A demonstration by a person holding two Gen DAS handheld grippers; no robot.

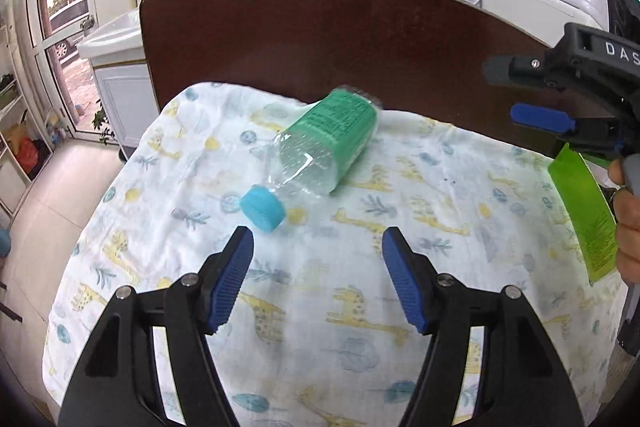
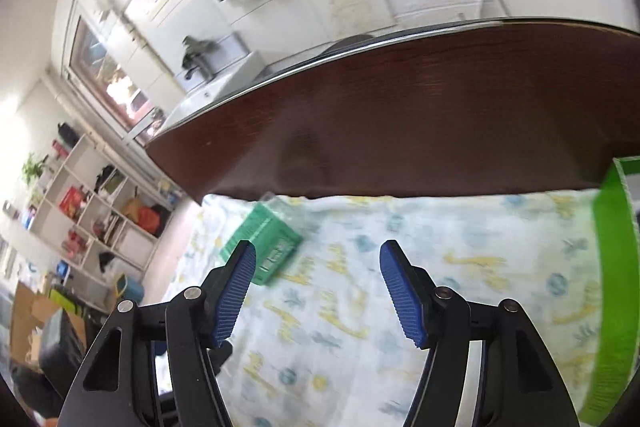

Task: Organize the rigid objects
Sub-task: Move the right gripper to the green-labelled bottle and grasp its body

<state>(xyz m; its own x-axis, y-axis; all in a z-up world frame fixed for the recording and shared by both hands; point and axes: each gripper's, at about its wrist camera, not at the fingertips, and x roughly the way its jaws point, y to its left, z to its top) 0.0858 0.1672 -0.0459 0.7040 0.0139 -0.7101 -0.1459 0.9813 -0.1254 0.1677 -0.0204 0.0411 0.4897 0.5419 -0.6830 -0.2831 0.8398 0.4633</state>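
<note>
Both claws are angled down with nothing between the pads: left claw (image 1: 318, 281) gaping open, right claw (image 2: 318, 293) open too, a hand (image 1: 628, 223) on its handle.

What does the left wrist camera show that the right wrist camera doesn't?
Only the left wrist view shows the bottle's blue cap, the right gripper from the side and the hand holding it. Only the right wrist view shows the shelves beside the table. Both show the bottle lying on the giraffe-print cloth, the brown table, the green packet at the right edge, and open, empty jaws on the left gripper.
</note>
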